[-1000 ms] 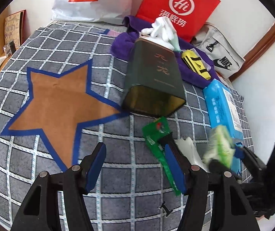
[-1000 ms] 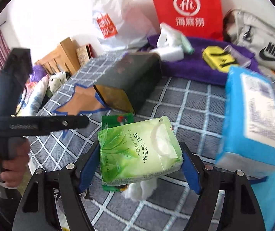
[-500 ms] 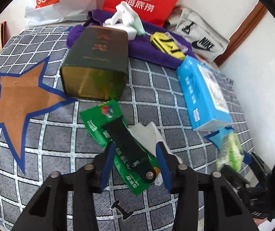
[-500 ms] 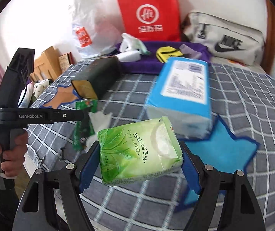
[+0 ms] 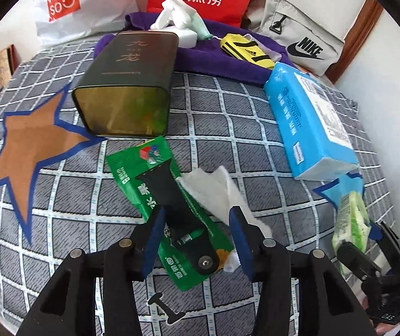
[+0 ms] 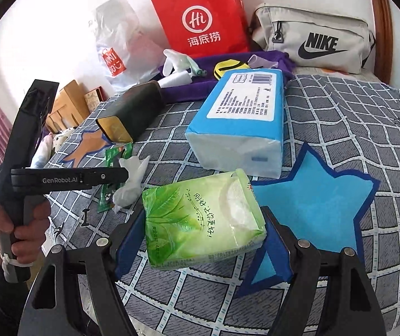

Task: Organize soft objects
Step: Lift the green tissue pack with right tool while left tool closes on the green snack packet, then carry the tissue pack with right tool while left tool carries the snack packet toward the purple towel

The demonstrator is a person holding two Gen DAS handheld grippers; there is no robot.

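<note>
Here the right gripper point(image 6: 204, 242) clamps a light green tissue pack point(image 6: 200, 221) between both pads, above the blue star point(image 6: 311, 204). The left gripper point(image 5: 197, 240) stands half open, jaws having just widened, pads clear of the dark green packet point(image 5: 155, 196) and crumpled white tissue point(image 5: 213, 193) between them. Beyond lie a dark tin point(image 5: 127, 84) and blue tissue pack point(image 5: 306, 112).

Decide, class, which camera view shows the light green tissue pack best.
The right wrist view: the light green tissue pack fills the centre, clamped in the right gripper. The left wrist view catches it only small, at the right edge.
</note>
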